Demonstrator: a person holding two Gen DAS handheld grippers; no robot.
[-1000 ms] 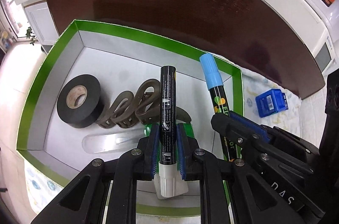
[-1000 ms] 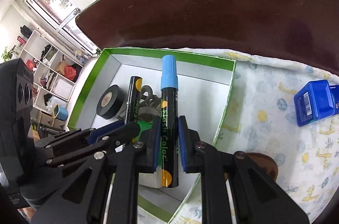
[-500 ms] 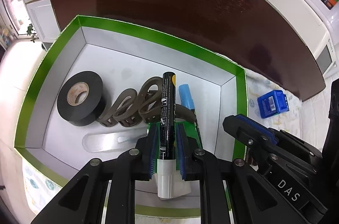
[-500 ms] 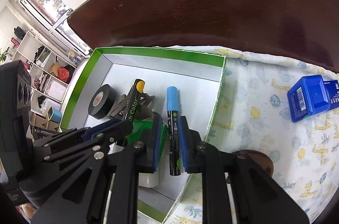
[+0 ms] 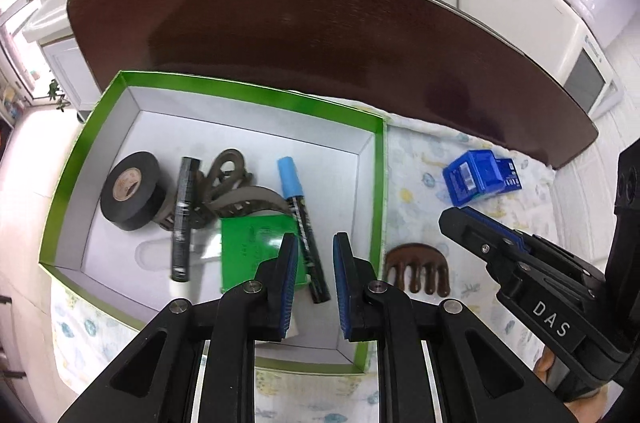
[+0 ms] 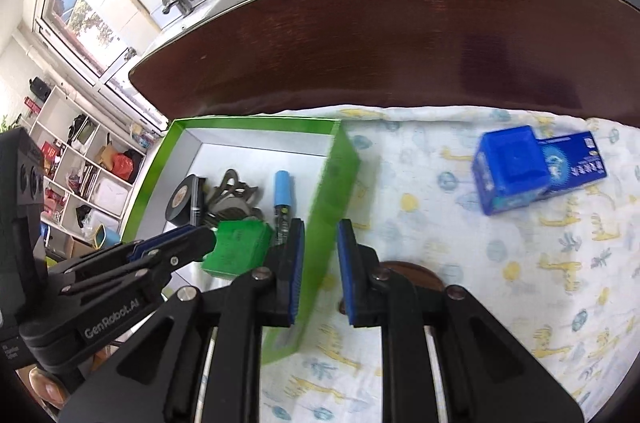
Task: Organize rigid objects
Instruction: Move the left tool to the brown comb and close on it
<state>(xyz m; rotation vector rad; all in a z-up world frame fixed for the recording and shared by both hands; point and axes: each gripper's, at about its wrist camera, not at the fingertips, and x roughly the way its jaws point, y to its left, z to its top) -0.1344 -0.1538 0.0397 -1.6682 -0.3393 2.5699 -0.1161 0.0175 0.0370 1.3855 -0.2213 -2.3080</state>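
Note:
The green box (image 5: 80, 159) holds a black marker with a white cap (image 5: 181, 215) and a blue-capped marker (image 5: 300, 211), both lying flat. My left gripper (image 5: 316, 251) hangs above the box's near right corner, its jaws a little apart with nothing between them. My right gripper (image 6: 320, 235) hovers over the box's right wall (image 6: 332, 183), jaws also slightly apart and empty. It shows as a black arm (image 5: 520, 263) to the right in the left wrist view. The blue-capped marker (image 6: 282, 191) lies just left of its pads.
In the box also lie a black tape roll (image 5: 130, 191), a grey-brown strap (image 5: 232, 183) and a small green box (image 5: 252, 247). A brown comb (image 5: 418, 269) and blue boxes (image 6: 510, 171) rest on the patterned cloth (image 6: 440, 231). Behind is the dark table top (image 5: 320, 35).
Both markers have left the grippers and now lie in the box. Both grippers have drawn back and to the right, away from the box's middle.

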